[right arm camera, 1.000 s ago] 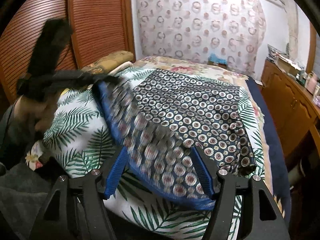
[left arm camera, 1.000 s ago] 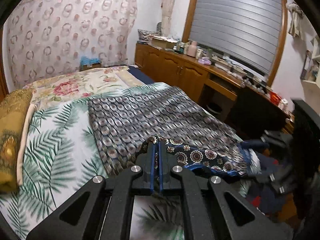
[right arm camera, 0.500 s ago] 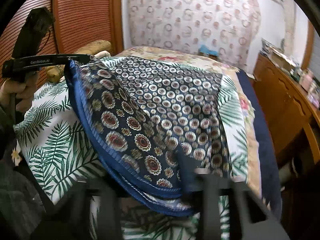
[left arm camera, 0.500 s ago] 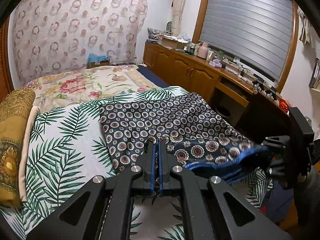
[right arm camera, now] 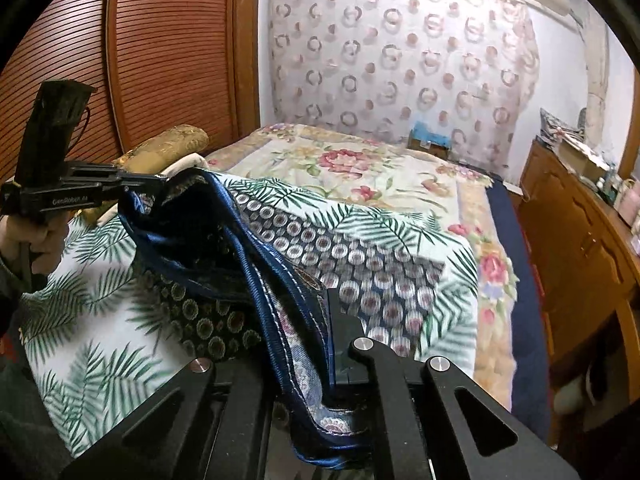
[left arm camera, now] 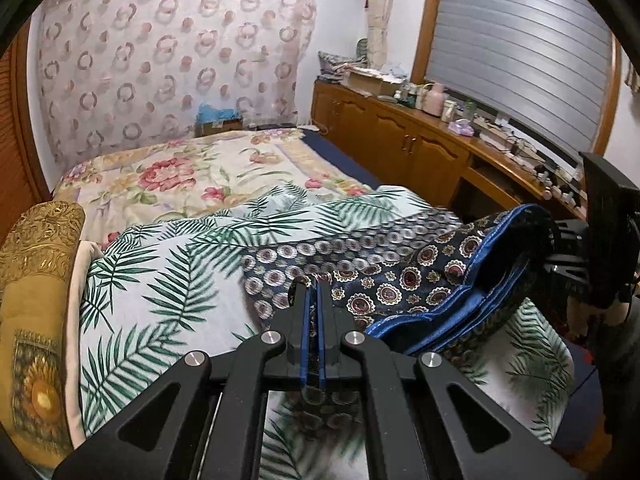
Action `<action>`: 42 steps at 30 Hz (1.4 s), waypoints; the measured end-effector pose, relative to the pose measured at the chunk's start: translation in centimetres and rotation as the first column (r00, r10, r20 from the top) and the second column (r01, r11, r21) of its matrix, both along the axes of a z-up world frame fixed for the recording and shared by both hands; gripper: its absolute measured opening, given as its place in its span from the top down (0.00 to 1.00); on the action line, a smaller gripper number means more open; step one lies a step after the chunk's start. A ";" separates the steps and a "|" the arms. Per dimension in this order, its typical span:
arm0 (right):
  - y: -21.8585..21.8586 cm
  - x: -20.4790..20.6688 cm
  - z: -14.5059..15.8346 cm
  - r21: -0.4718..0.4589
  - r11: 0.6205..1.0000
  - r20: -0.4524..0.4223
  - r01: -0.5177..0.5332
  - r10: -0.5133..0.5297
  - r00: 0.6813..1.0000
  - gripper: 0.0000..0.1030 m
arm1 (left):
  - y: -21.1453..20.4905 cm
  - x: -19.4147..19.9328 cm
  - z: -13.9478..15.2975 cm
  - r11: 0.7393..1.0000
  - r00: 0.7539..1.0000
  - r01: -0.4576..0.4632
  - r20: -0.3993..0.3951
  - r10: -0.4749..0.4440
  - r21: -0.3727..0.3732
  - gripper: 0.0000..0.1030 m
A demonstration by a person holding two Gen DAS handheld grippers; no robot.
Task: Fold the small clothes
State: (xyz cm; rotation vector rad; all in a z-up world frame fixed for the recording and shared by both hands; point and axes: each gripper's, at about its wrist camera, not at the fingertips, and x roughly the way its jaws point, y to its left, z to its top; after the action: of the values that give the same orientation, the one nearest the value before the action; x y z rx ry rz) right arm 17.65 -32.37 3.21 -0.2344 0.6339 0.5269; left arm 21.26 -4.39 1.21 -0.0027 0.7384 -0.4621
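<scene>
Patterned cloth (left arm camera: 404, 280), thin, limp and likely slippery, hangs over the bed (left arm camera: 168, 280) between left gripper (left arm camera: 313, 292) and right gripper (right arm camera: 320, 360), both fingers pinched on its blue-trimmed edge, probably the best hold.

Palm-leaf sheet (left arm camera: 168, 276) spread over near half of bed; floral quilt (left arm camera: 192, 172) beyond it; gold pillow (left arm camera: 36, 280) at left edge; ring-patterned curtain (left arm camera: 172, 60) on far wall; slatted wooden doors (right arm camera: 160, 52) behind pillow; wooden cabinet (left arm camera: 404, 140) along right side, cluttered with bottles and boxes; grey blind (left arm camera: 528, 52) above it.
</scene>
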 end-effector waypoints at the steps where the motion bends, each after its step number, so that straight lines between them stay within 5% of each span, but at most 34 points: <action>1: 0.3 0.9 -0.4 -0.003 1.000 -0.006 -0.004 0.004 1.000 0.96 | 0.0 0.5 -0.3 1.000 1.000 -0.001 -0.010 0.001 -0.003 0.96; 7: 1.1 6.2 -3.0 -0.025 1.000 -0.082 -0.017 0.015 0.997 0.96 | 0.3 2.3 -2.0 0.999 0.998 0.013 -0.069 -0.010 0.040 0.90; 12: 1.6 8.2 -3.6 -0.036 0.999 -0.106 -0.020 0.016 0.994 0.96 | 1.1 2.2 -2.2 0.999 0.998 0.003 -0.070 0.000 0.042 0.48; 16: 1.9 8.7 -3.1 -0.015 1.000 -0.104 0.012 -0.013 0.994 0.94 | 1.9 2.2 -2.2 0.999 0.997 -0.004 -0.072 0.007 0.036 0.45; 23: 2.1 7.9 -1.4 -0.071 0.993 -0.006 0.096 -0.097 0.995 0.49 | 2.9 2.2 -2.0 1.000 0.997 0.001 -0.071 0.001 0.015 0.43; 27: 1.4 7.1 0.0 -0.055 0.986 0.026 0.156 -0.155 0.988 0.35 | 3.0 2.0 -2.0 1.000 0.997 0.014 -0.073 -0.014 0.005 0.25; 33: 0.5 4.5 -0.3 -0.028 0.980 0.008 0.198 -0.198 0.980 0.25 | 2.2 3.0 -2.9 0.998 0.996 0.023 -0.084 -0.018 0.052 0.25; 42: -1.3 5.4 -4.3 -0.026 0.970 -0.131 0.242 -0.244 0.961 0.25 | 1.0 7.6 -5.0 0.993 0.993 0.028 -0.118 -0.014 0.119 0.25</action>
State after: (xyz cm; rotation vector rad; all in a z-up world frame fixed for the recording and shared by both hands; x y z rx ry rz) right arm 23.00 -33.71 -1.10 -0.1281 0.7842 0.3038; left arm 28.88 -3.38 -3.79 0.0915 0.8816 -0.4394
